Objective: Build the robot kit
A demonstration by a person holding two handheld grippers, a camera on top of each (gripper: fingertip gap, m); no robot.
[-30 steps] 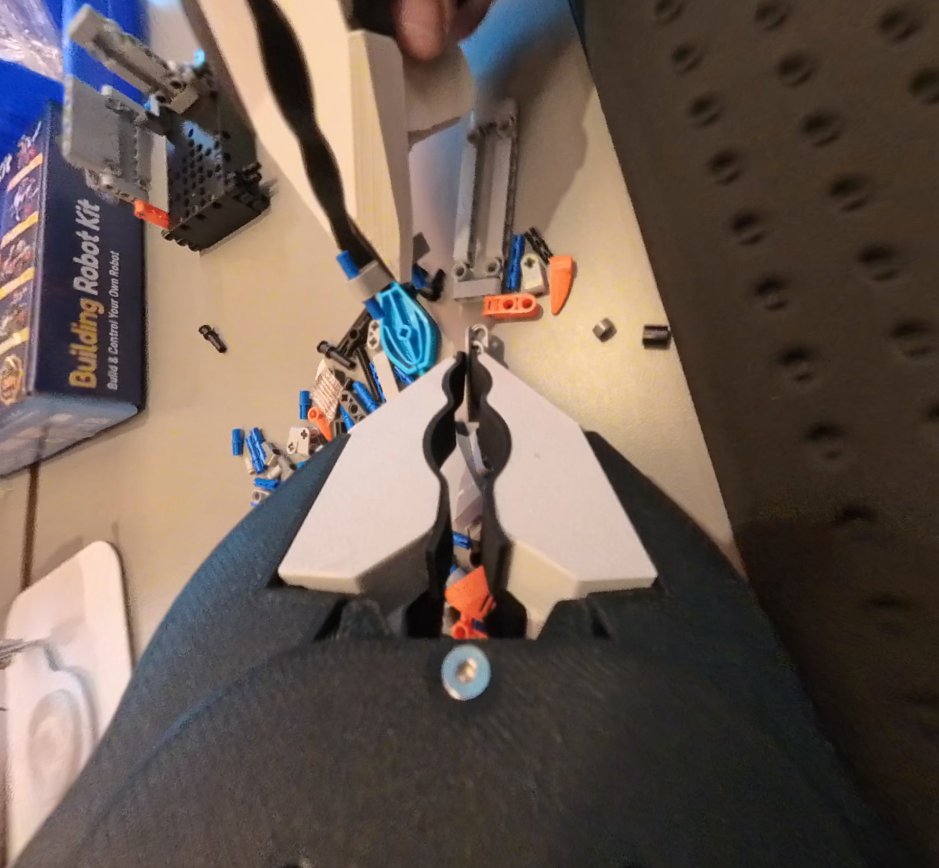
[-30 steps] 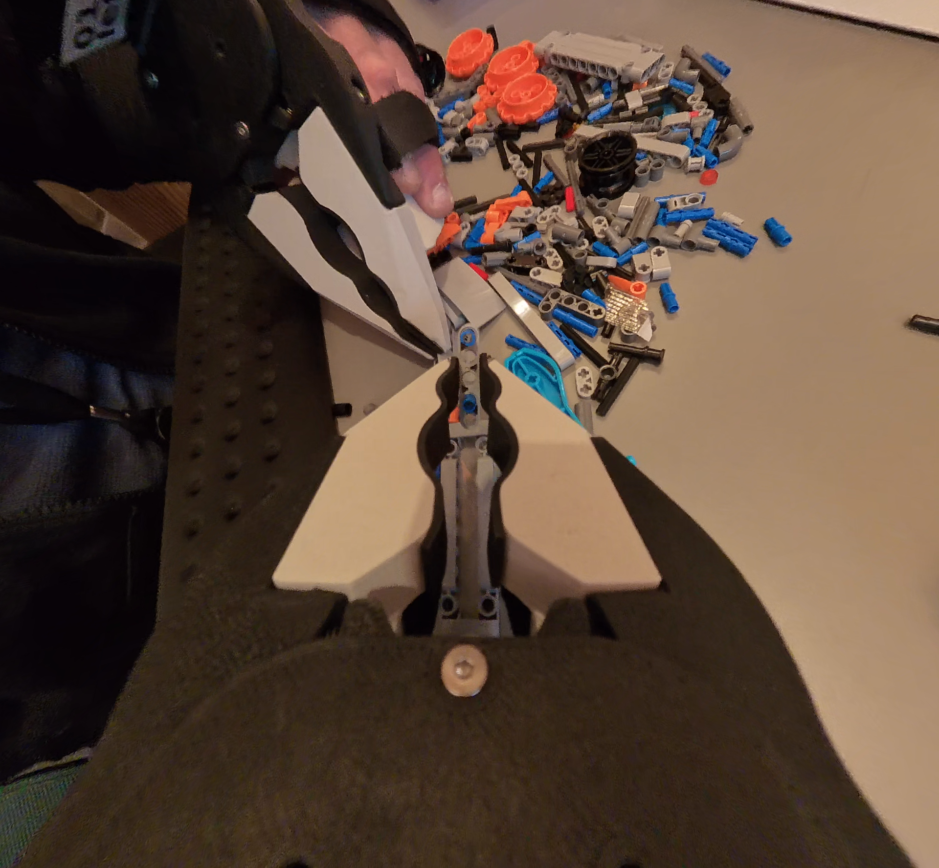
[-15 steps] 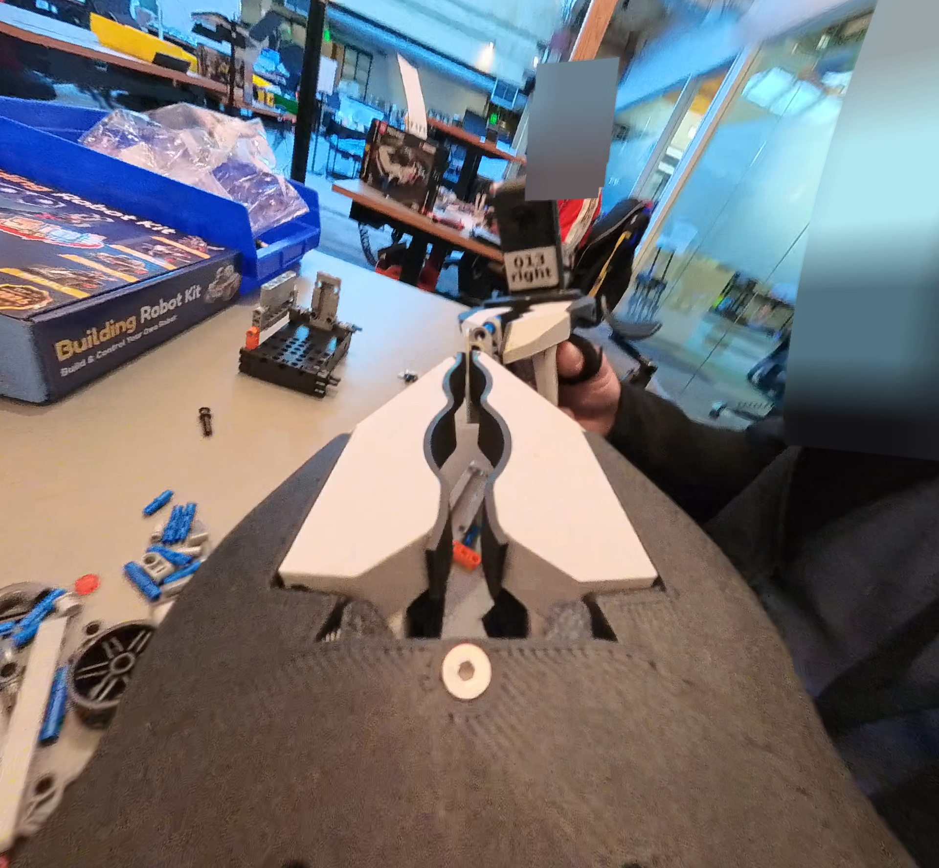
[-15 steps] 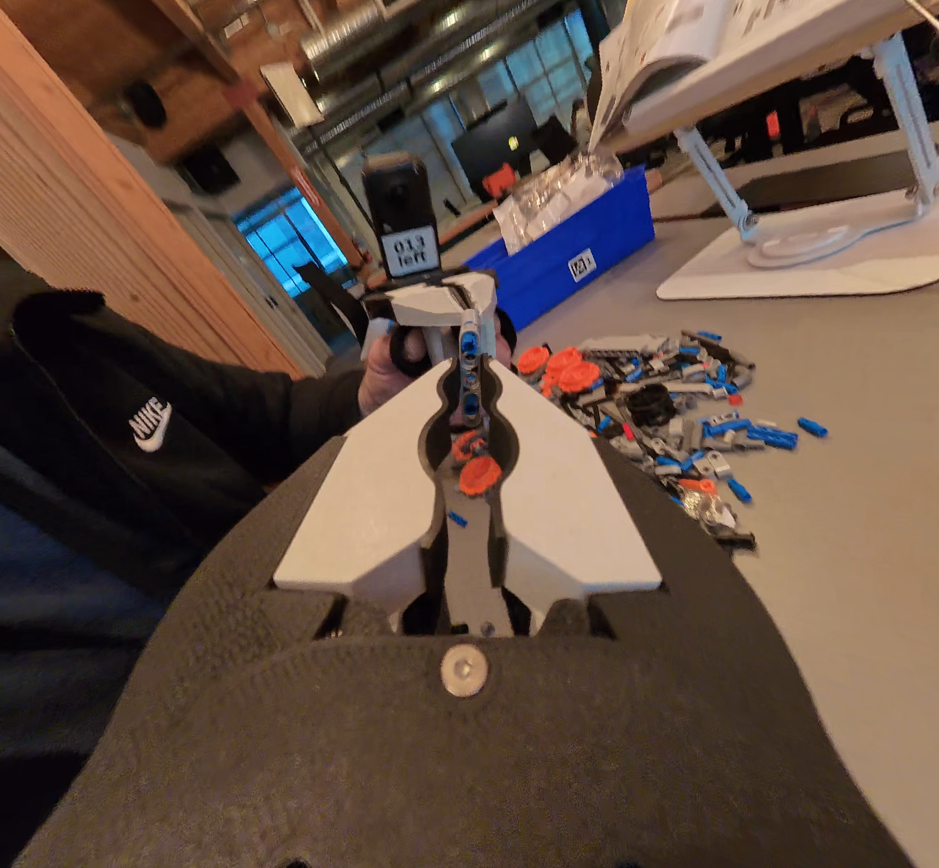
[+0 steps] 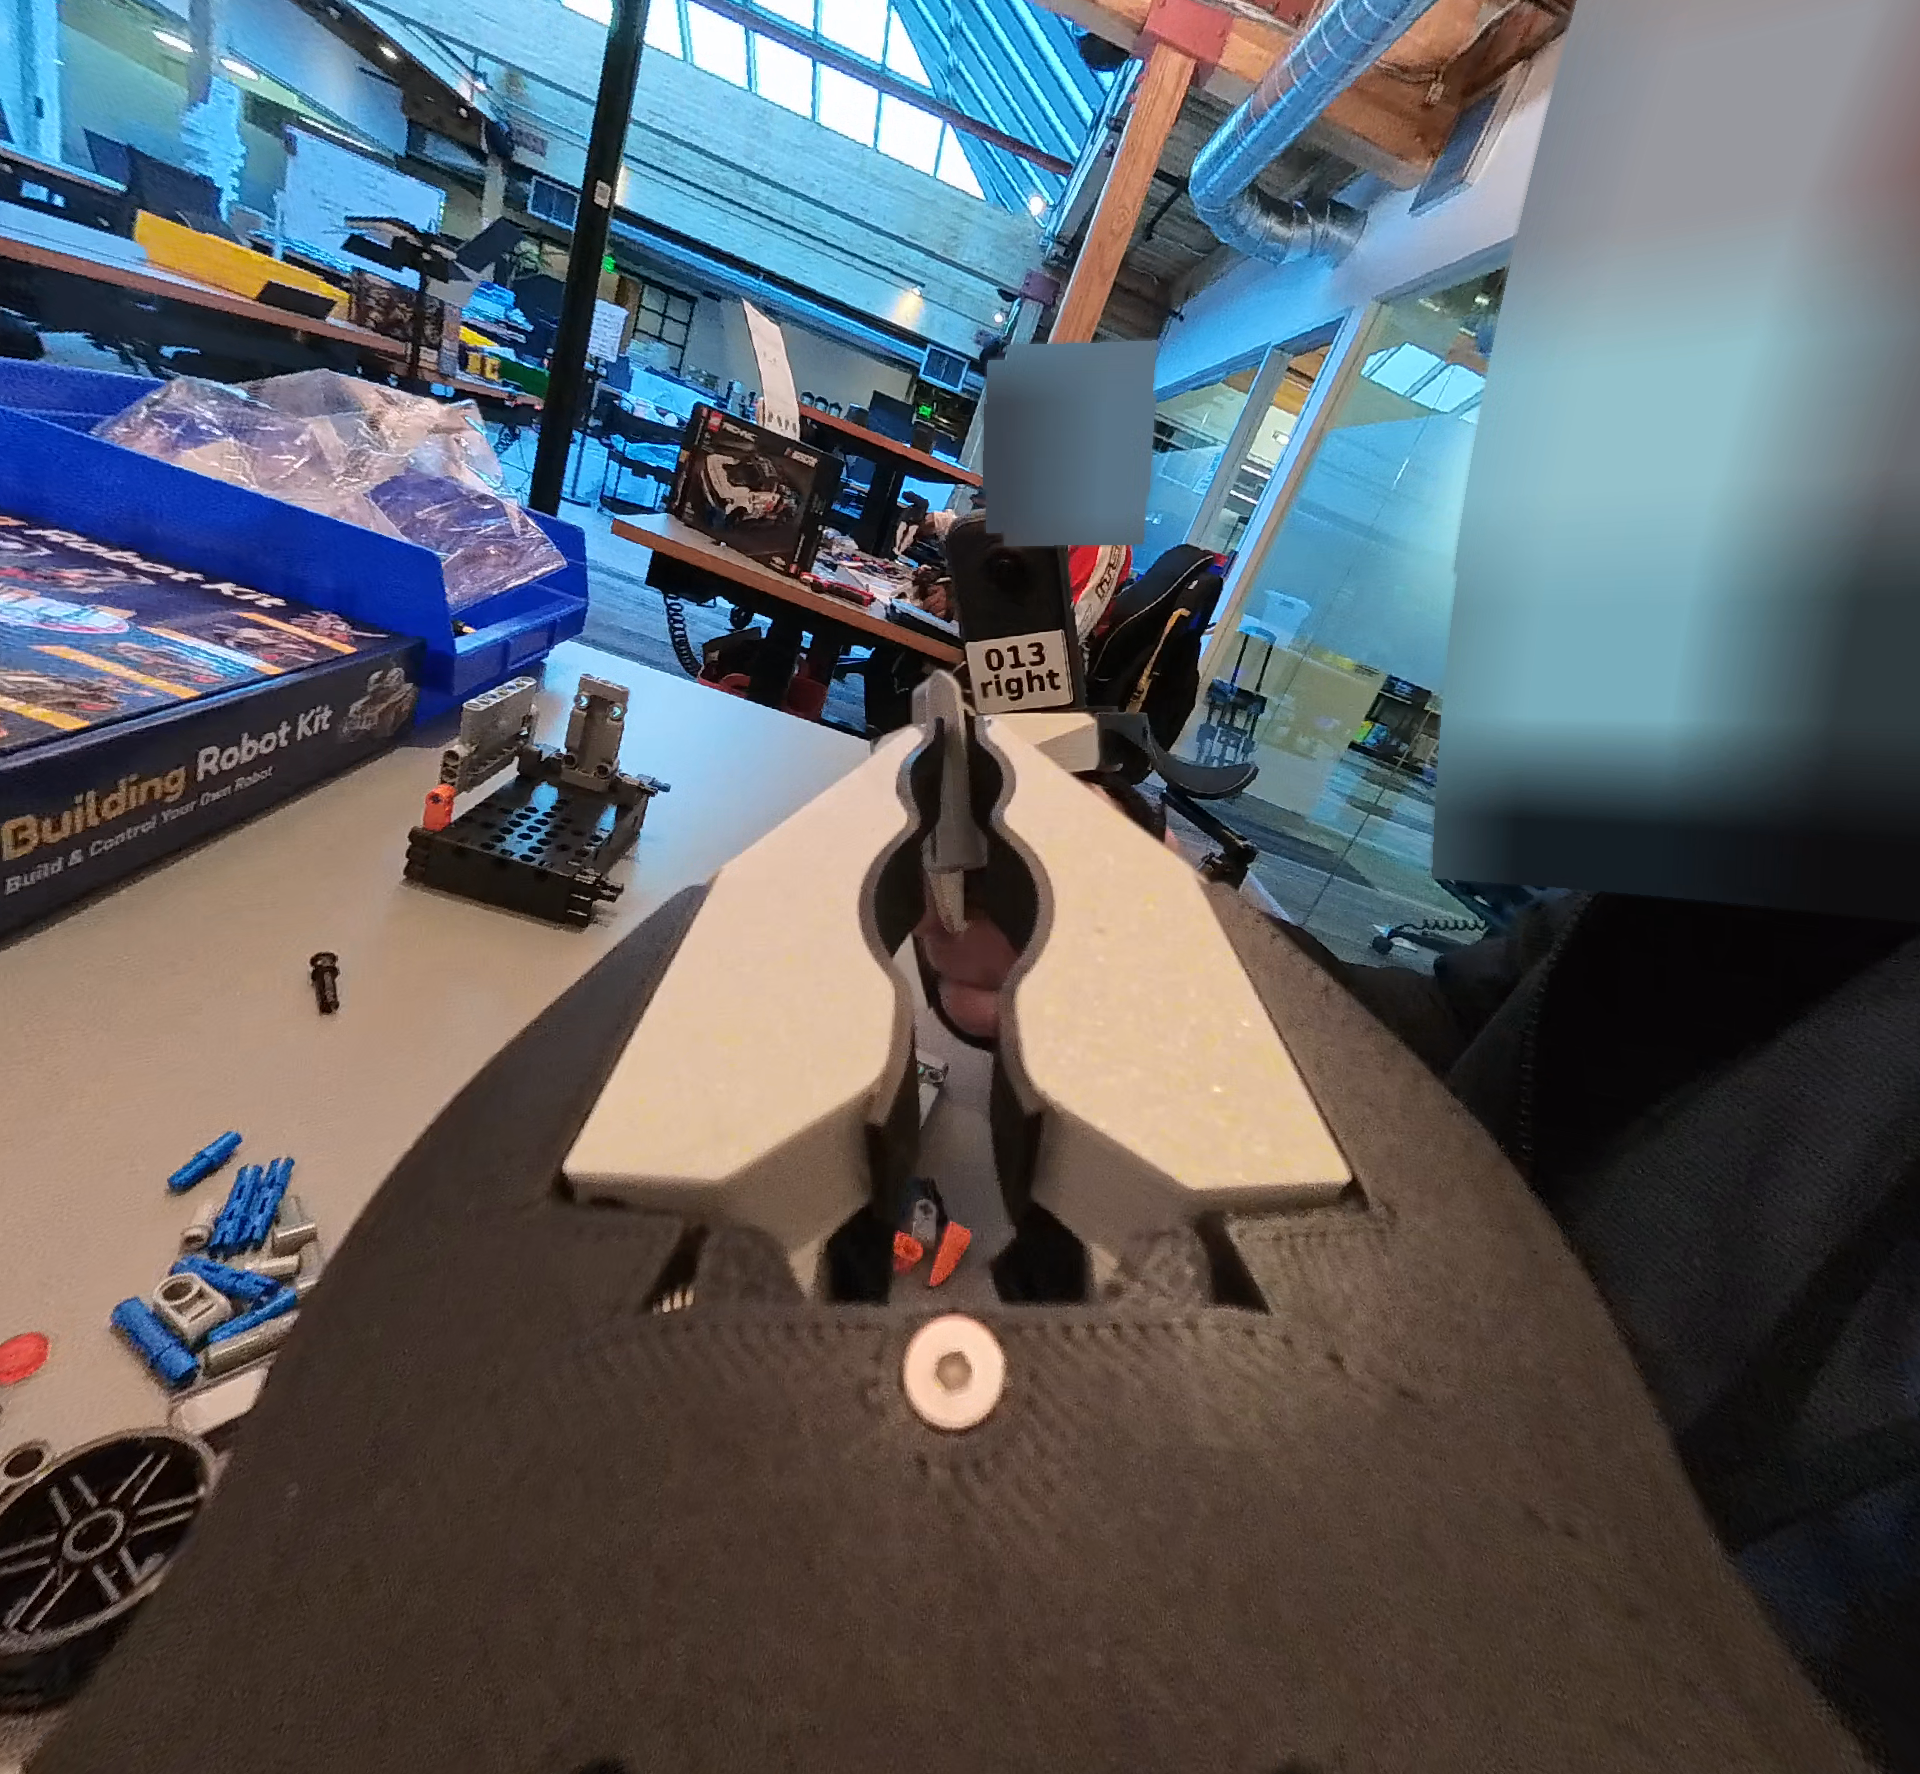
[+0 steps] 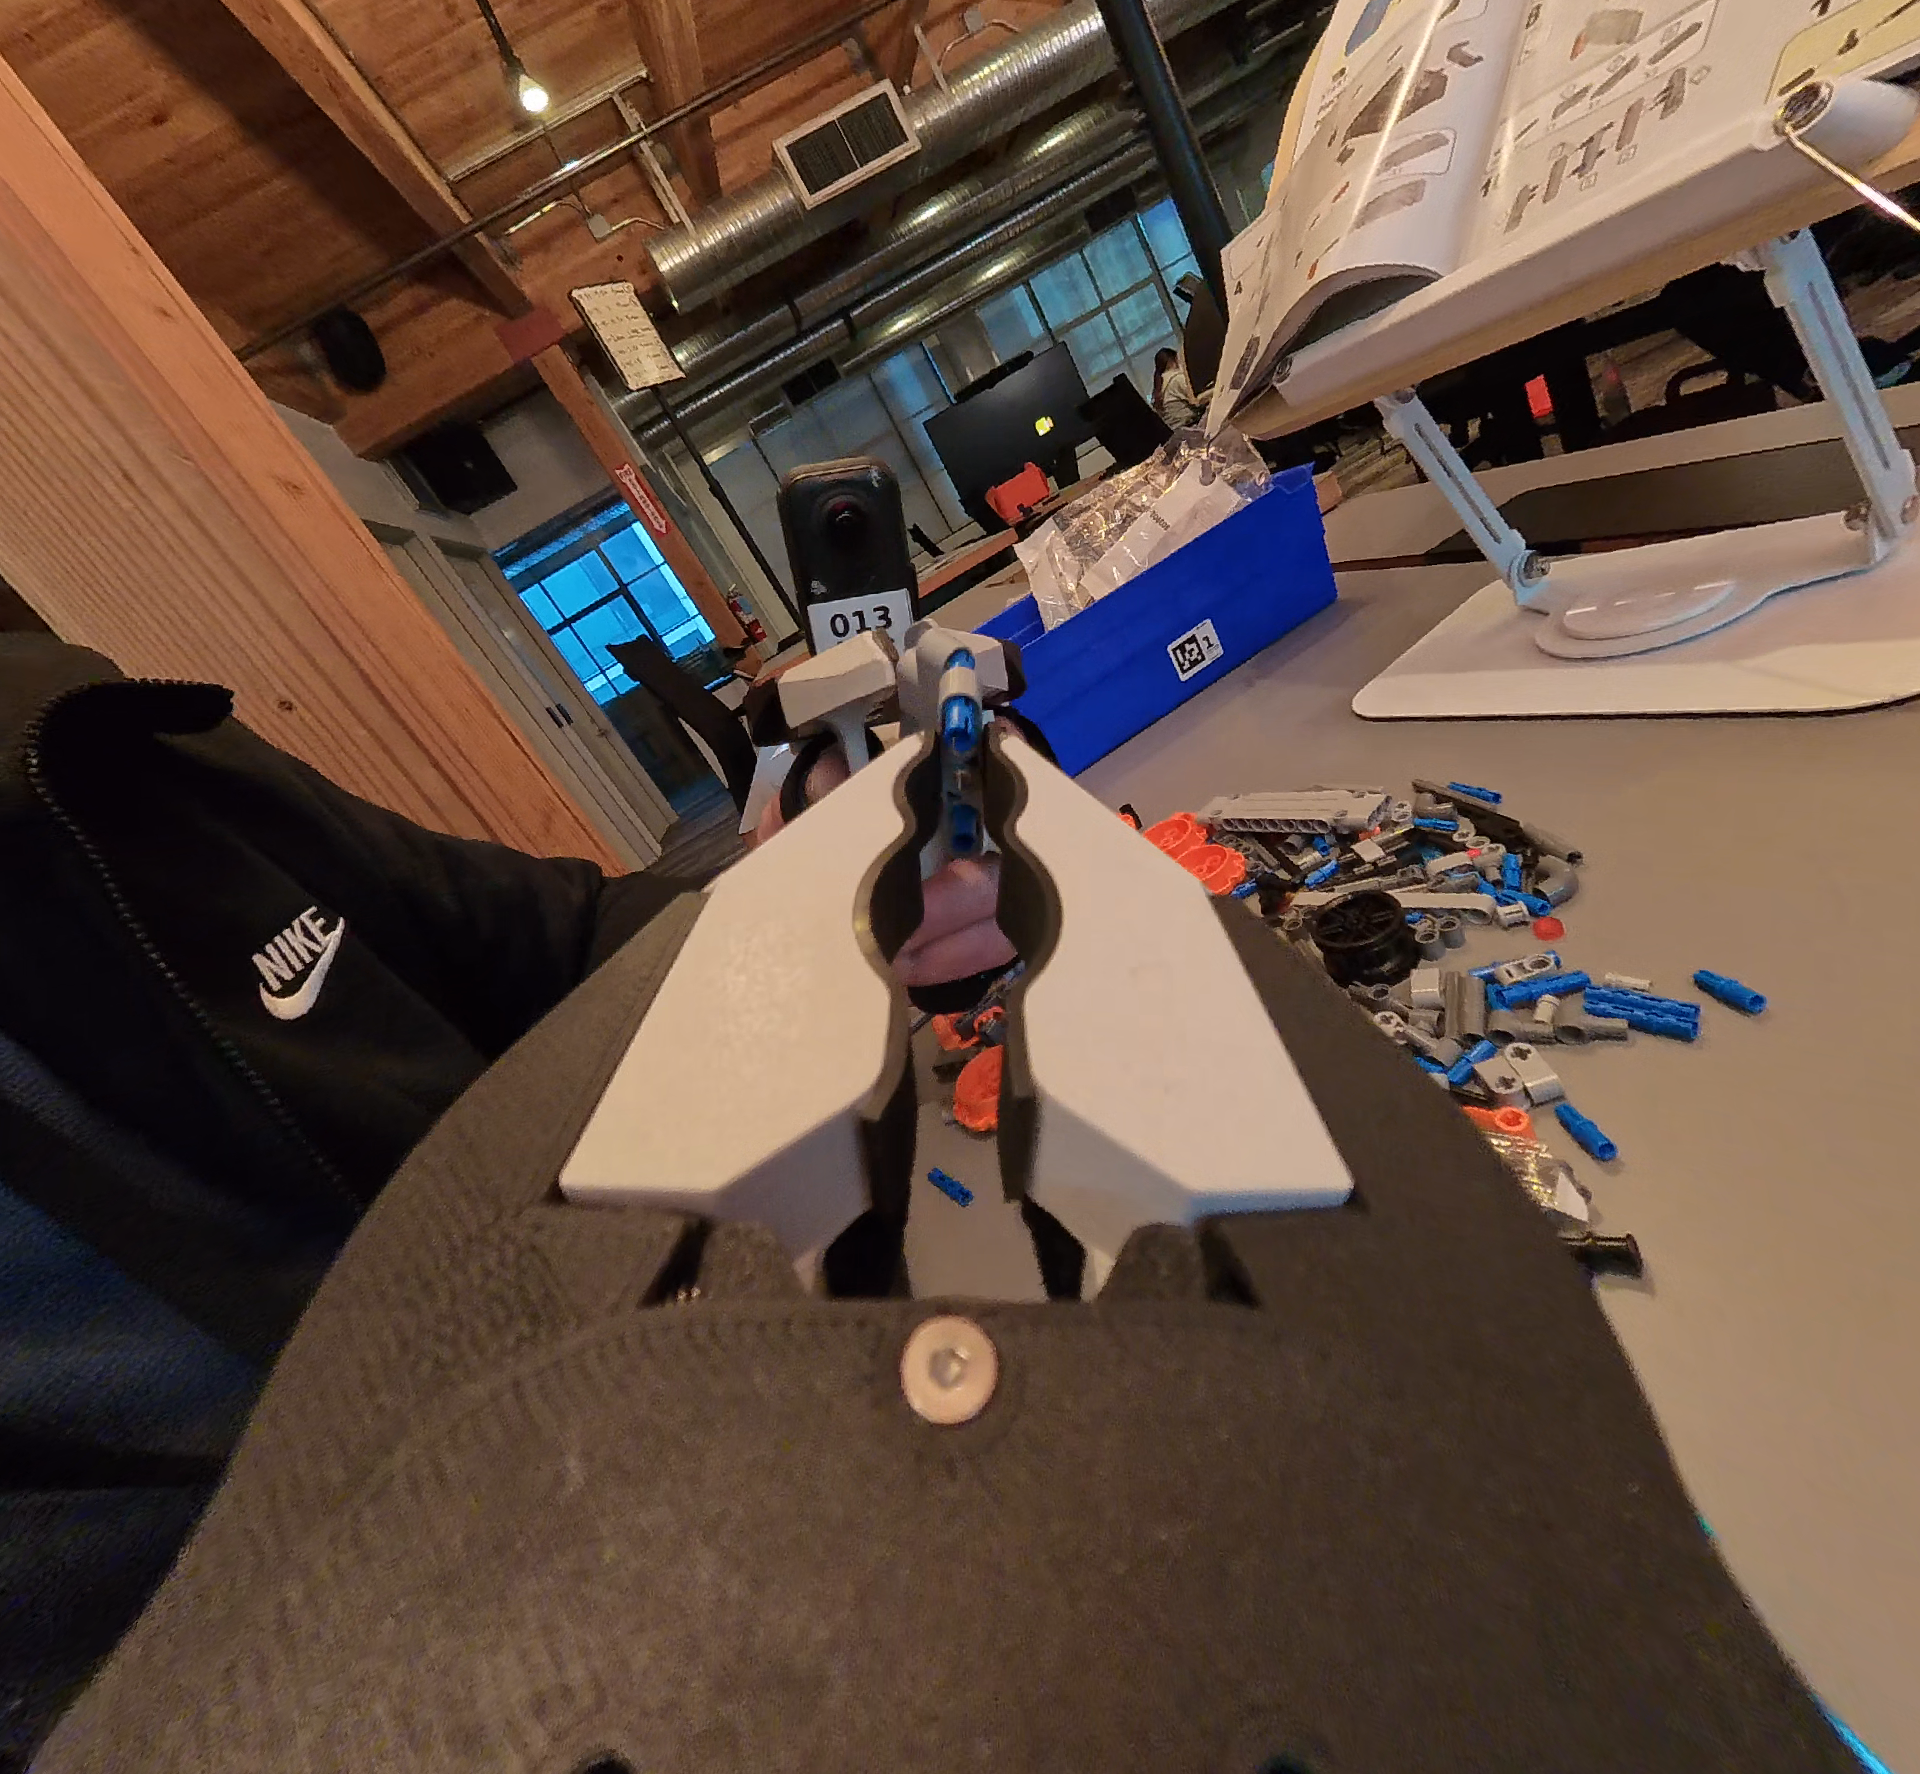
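Left hand-held gripper (image 5: 951,737) was raised above the desk (image 5: 125,1028), pinching a slim grey piece (image 5: 951,789) upright at its tips. Facing it, the right hand-held gripper (image 6: 961,737) was clamped on a grey beam with blue pins (image 6: 958,768). Loose blue, grey and orange parts (image 6: 1455,935) lay on the desk beside a blue bin (image 6: 1164,623); a black perforated assembly (image 5: 530,820) stood near a boxed kit (image 5: 177,685).

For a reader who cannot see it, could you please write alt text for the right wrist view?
The right gripper is shut on a grey beam with blue pins, held up facing the left gripper. Behind, on the grey table, lie a pile of loose building parts, a blue bin and an open instruction book on a white stand.
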